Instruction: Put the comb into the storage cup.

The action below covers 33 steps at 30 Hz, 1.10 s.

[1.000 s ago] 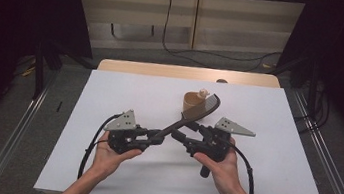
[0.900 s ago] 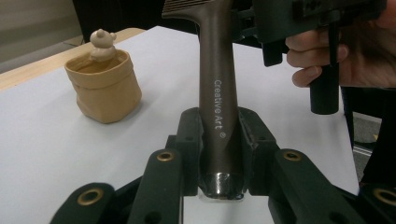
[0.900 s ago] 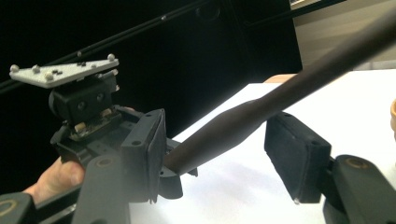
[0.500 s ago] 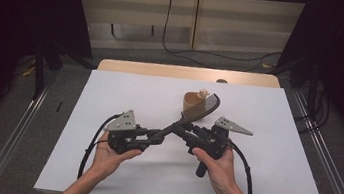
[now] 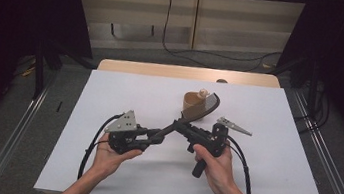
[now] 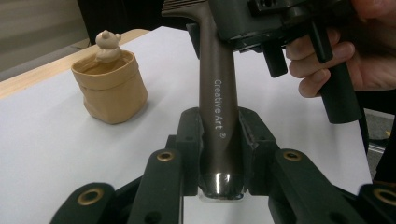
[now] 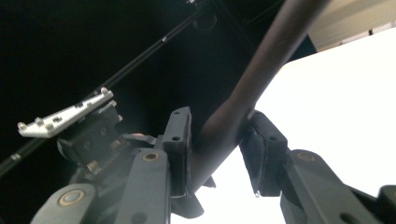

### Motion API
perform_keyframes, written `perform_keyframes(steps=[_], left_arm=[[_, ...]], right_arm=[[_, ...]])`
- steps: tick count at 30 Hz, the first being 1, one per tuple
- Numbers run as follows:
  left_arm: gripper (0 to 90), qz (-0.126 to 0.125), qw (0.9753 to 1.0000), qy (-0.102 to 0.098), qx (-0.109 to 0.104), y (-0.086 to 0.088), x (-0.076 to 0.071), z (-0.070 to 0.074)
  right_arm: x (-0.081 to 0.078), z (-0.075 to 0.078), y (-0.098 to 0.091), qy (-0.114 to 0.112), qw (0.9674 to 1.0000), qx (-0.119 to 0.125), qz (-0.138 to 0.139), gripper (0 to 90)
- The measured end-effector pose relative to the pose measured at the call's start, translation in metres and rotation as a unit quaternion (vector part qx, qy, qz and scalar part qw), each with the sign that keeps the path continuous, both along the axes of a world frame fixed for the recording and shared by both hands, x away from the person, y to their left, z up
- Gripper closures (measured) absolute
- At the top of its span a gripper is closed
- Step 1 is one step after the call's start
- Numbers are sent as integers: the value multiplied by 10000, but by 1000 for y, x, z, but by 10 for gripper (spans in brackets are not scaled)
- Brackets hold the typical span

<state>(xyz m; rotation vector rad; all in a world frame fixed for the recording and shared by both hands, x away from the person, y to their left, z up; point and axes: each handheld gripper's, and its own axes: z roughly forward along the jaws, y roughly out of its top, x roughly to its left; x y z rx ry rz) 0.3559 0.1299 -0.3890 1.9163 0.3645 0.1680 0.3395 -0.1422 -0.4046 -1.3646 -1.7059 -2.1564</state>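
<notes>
I have one dark brush (image 5: 192,116) held between my two grippers, above the white table (image 5: 276,171) near its middle. My left gripper (image 5: 150,138) is clamped on the butt end of the handle; in the left gripper view the handle, printed "Creative Art", sits squarely between the jaws, pinched on both sides. My right gripper (image 5: 179,126) has its jaws around the same handle farther up, closer to the brush head; in the right gripper view both pads (image 7: 180,140) press the dark shaft. So both grippers are closed on the brush at once.

I judge this to be the middle of a hand-over or a re-grip: the brush is already off the table and shared between the two grippers, and neither has let go. What is left, as I read it, is for one gripper to release so the other can carry the brush on, perhaps toward the small tan fabric basket (image 5: 191,104) just behind the brush head. The bristle end hangs right by that basket; I cannot tell whether it touches.

By count: one brush, one basket, and one small pale figure (image 6: 106,45) poking up out of the basket. Two grippers, two hands. I see nothing else lying on the white table.
</notes>
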Motion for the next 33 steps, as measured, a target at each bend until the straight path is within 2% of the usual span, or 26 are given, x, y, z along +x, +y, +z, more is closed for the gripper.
perform_keyframes(steps=[5,15,23,26,33], left_arm=[[727,21,10000,-43,0,-2,-1,-1],[726,9,9998,-207,12,-3,-1,-3],[725,31,9998,-185,-9,-3,-1,-4],[724,52,9998,-187,58,-4,-1,-5],[715,57,9999,-121,37,-3,0,-6]], right_arm=[[1,-1,-1,99,9999,69,-13,670],[1,-1,-2,272,9990,358,14,718],[2,-1,-2,401,9981,473,61,726],[3,-1,-2,414,9981,461,39,727],[3,-1,-1,349,9984,431,62,729]])
